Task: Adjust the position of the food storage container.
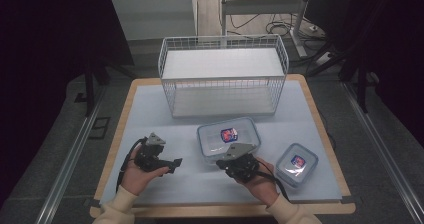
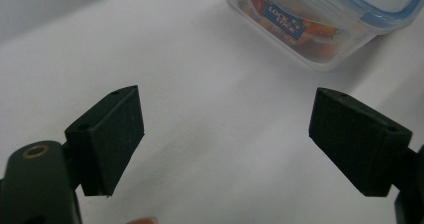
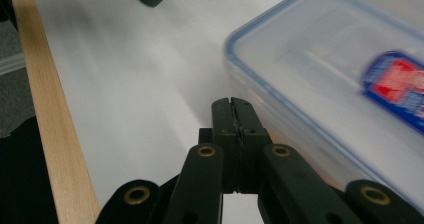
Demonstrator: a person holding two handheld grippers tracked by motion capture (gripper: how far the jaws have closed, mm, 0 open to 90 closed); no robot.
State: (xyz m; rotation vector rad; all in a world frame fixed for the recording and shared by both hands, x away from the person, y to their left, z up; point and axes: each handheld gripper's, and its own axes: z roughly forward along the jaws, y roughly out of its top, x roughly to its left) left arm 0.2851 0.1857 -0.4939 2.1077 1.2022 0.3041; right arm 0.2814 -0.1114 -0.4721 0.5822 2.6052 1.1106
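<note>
The right gripper (image 3: 234,104), jaws pressed together and empty, sits beside the large lidded box (image 1: 229,139) mid-table, probably approaching it. The left gripper (image 2: 225,134) waits wide. Next: open around the box.

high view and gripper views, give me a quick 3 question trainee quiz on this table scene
1. True or false: the right gripper has its jaws shut with nothing between them.
2. How many clear plastic lidded containers with blue-edged lids sit on the table?
3. Which thing stands at the far side of the table: A) the white wire basket, B) a red bowl, C) a cardboard box?

Key:
1. True; the left gripper is the open one.
2. Two: the large rectangular container and the small container.
3. A.
</note>
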